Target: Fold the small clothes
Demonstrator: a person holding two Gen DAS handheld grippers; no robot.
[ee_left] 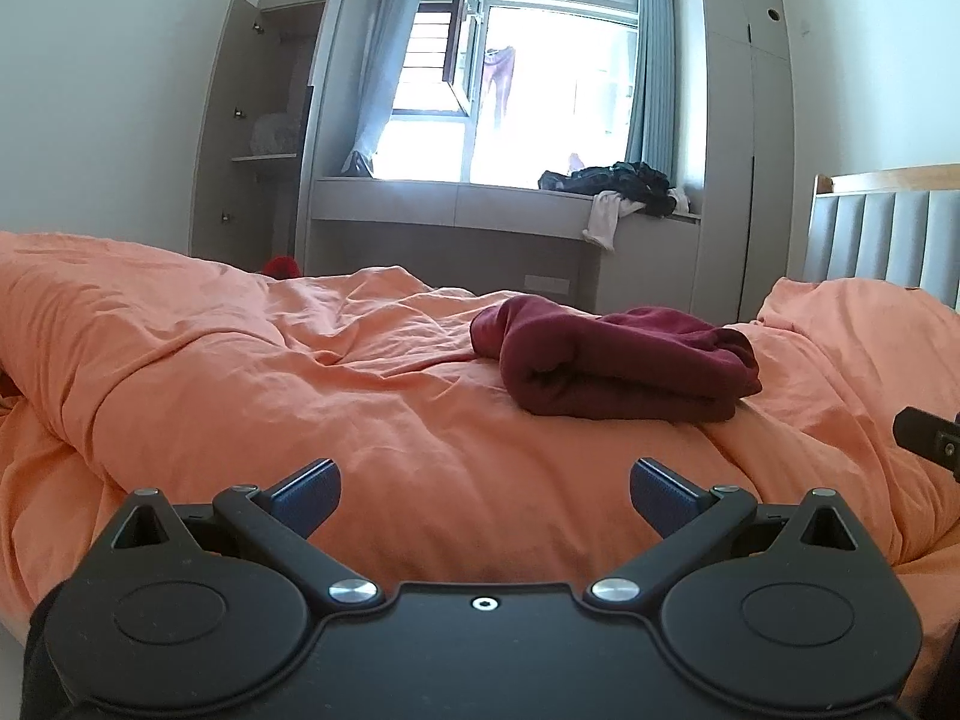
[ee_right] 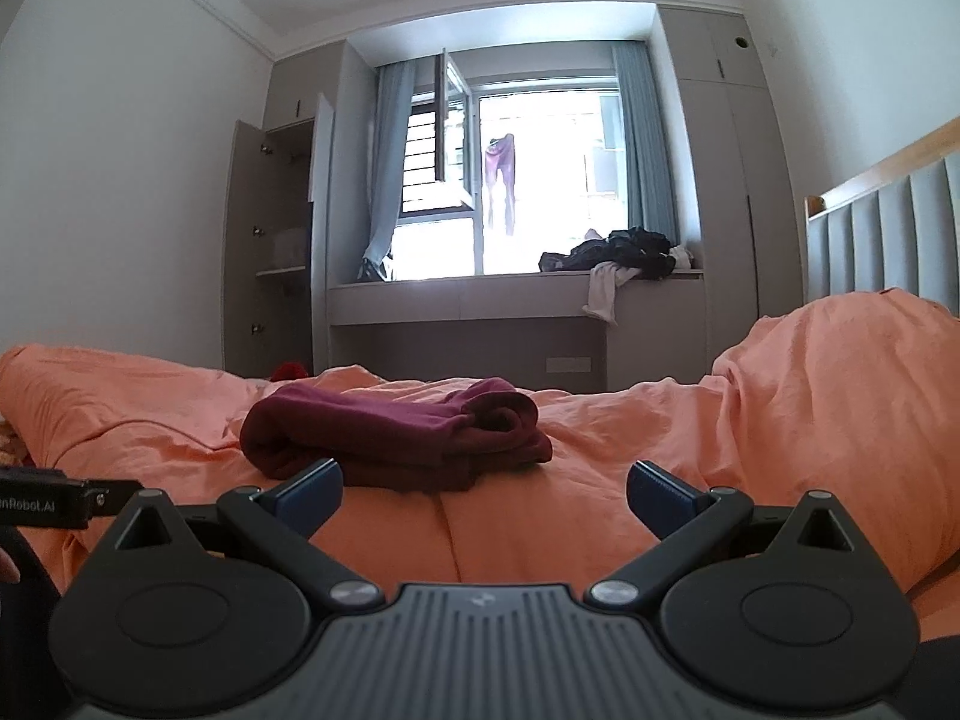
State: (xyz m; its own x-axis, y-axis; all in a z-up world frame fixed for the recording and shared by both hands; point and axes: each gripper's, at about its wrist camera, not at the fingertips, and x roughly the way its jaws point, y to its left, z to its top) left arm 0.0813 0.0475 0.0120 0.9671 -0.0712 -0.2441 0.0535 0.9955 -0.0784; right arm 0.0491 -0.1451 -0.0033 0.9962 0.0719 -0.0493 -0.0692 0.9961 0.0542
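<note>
A dark red garment [ee_left: 624, 363] lies folded in a thick bundle on the orange duvet [ee_left: 240, 360]. It also shows in the right wrist view [ee_right: 396, 435], just beyond the right gripper's left finger. My left gripper [ee_left: 485, 495] is open and empty, low over the duvet, with the garment ahead and to its right. My right gripper [ee_right: 485, 498] is open and empty, just in front of the garment. Part of the right gripper [ee_left: 930, 435] shows at the right edge of the left wrist view. Part of the left gripper [ee_right: 54, 504] shows at the left edge of the right wrist view.
A padded headboard [ee_left: 882, 240] stands at the right. A raised duvet mound [ee_right: 840, 396] lies to the right. Beyond the bed, a window bench [ee_left: 480, 204] holds a pile of dark clothes [ee_left: 612, 183]. An open wardrobe [ee_left: 264, 138] stands at the back left.
</note>
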